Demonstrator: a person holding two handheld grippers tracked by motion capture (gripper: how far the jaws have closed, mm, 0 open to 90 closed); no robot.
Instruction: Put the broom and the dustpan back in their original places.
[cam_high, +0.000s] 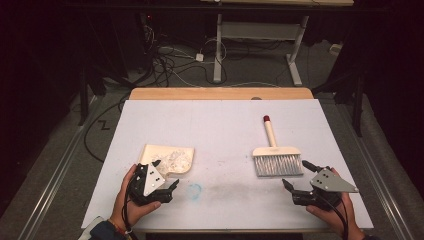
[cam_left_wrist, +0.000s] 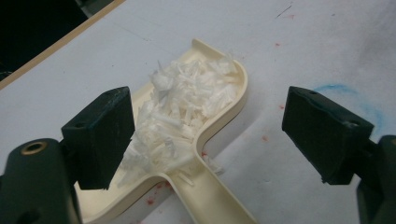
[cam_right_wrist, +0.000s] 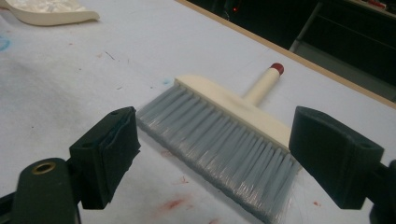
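Camera positions: one fixed overhead, two gripper-mounted.

High view looks forward and down over the whole white-covered table (cam_high: 220, 125). Left gripper view sits close above the cream plastic dustpan (cam_left_wrist: 219, 126) at near left; right gripper view, low and close, faces the cream-handled grey-bristled brush (cam_right_wrist: 224, 130) at near right. The high view shares both.

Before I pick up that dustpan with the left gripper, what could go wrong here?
The dustpan is heaped with loose white shreds, some already by its handle; tilting it could spill them onto the table. The left gripper is open, jaws straddling the pan's neck, so a shallow grip might slip. The right gripper, also open, could snag the brush bristles.
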